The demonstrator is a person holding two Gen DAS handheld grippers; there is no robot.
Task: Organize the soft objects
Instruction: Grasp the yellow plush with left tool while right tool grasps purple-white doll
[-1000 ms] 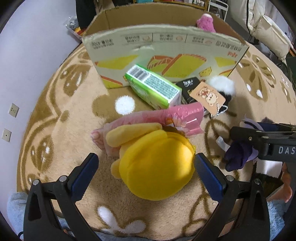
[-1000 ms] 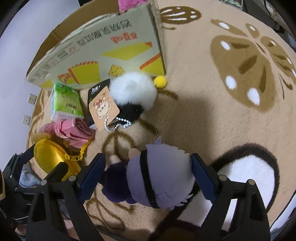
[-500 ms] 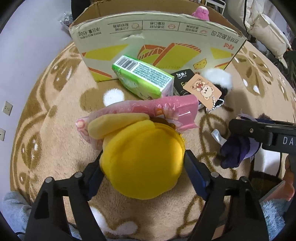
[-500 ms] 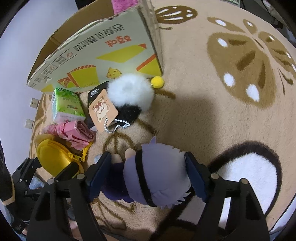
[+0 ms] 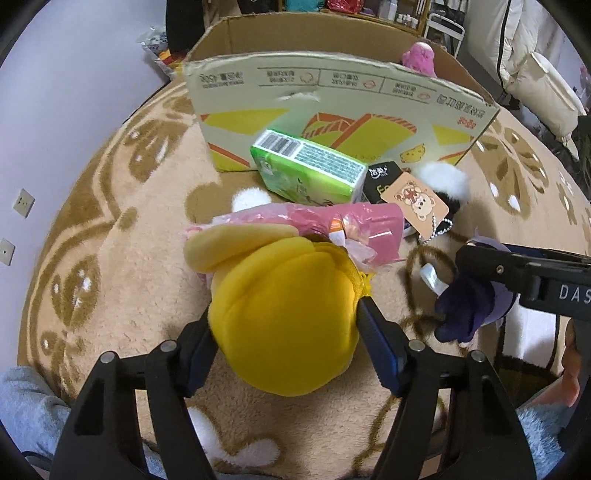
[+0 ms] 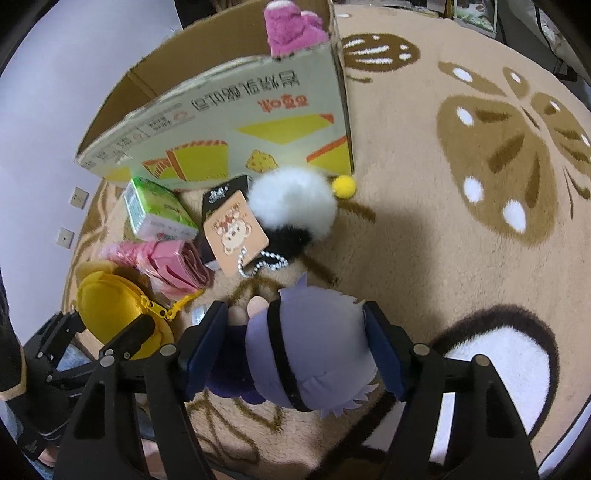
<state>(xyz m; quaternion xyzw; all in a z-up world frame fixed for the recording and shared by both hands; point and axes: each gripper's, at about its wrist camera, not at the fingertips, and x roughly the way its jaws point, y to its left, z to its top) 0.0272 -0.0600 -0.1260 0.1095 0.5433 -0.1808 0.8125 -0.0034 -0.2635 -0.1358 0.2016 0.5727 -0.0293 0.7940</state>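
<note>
Early stage, roughly one item in, most left out.

Nearest: left tool (image 5: 284, 325) closing around round yellow plush toy (image 5: 288, 317), blue pads (image 5: 380, 350) touching both flanks, toy on the beige-and-brown patterned rug (image 5: 122, 258). Counts as gripped, not lifted as far as visible. Right tool (image 6: 295, 350) closing on lavender-headed plush doll with dark purple body (image 6: 314, 350), pads against head on one side and body on the other; also down at rug level.

Just beyond yellow toy: crumpled pink plastic-wrapped pack (image 5: 325, 225), touching the toy's far edge. Behind it: green tissue pack with barcode (image 5: 310, 173), tilted, lying close against the box front. Beside it: small black box (image 5: 384, 177) under an orange cartoon-bear tag on a ball chain (image 5: 415, 206), then white-and-black fluffy pompom toy (image 6: 291, 206) and small yellow pompom ball (image 6: 344, 186) near the box corner.

Far: open printed cardboard box (image 5: 332, 110), likely the target bin. Only a magenta plush (image 6: 291, 29) visible inside, at the right corner. Rest of interior hidden.

Remaining, judged: lift both gripped plush, drop in box, then the fluffy pompoms; unclear whether tissue pack and pink pack count.
</note>
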